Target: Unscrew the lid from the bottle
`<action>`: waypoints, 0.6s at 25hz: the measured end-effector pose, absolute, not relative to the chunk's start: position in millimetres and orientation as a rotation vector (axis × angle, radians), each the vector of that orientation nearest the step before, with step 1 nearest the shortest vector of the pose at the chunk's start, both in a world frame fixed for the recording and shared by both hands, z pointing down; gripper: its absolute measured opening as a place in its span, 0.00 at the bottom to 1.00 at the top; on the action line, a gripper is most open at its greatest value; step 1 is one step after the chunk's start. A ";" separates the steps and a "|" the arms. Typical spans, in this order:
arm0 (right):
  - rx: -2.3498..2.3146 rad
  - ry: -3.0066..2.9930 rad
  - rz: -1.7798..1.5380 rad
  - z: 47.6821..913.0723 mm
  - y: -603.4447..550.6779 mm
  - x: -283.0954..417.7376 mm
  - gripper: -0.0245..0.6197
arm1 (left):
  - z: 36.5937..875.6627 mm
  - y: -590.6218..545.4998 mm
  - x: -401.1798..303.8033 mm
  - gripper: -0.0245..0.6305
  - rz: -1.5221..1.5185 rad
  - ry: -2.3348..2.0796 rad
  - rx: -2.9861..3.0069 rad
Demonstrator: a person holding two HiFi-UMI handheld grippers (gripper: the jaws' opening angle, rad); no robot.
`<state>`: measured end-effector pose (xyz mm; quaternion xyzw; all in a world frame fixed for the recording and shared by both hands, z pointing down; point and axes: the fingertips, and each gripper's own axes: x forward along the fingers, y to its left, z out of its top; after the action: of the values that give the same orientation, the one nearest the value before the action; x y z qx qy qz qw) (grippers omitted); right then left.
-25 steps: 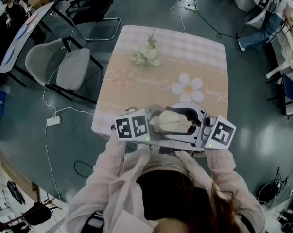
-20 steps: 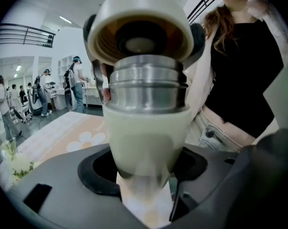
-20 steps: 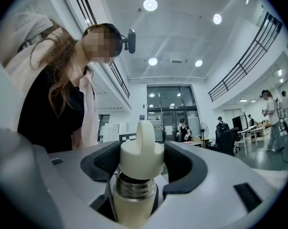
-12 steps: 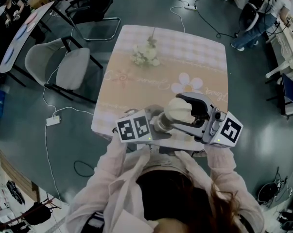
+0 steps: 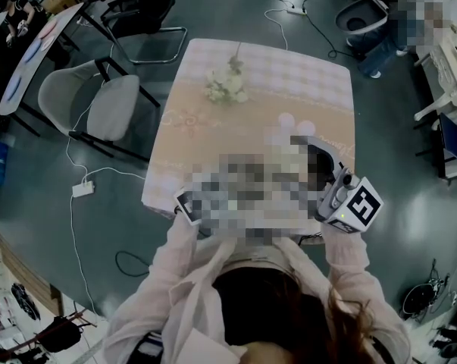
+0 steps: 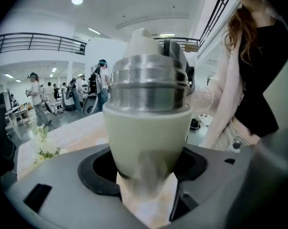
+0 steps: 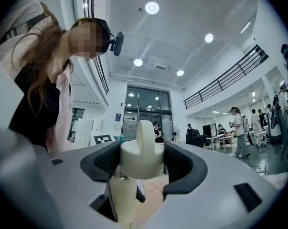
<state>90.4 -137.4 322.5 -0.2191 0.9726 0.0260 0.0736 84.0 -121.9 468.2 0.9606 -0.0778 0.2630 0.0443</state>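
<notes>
The left gripper (image 6: 144, 178) had its jaws clamped wide around the lower body of the pale green bottle (image 6: 148, 132), held over the near edge of the table (image 5: 273, 74). The right gripper (image 7: 143, 162) had its jaws closed on the cream lid (image 7: 140, 149), which sat atop the bottle's steel collar (image 6: 148, 82).

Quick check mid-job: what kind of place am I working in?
Probably a big open lab hall: mezzanine railing overhead, other people standing around, loose cables underfoot.
</notes>
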 end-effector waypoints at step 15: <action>-1.106 2.868 -0.015 343.4 -166.4 154.6 0.50 | 453.6 -160.3 91.5 0.52 0.690 -0.564 2.877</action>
<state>154.6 -166.4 343.4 -0.3595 0.9325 -0.0047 0.0341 91.5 -160.3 453.6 0.9532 -0.1868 0.2285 0.0649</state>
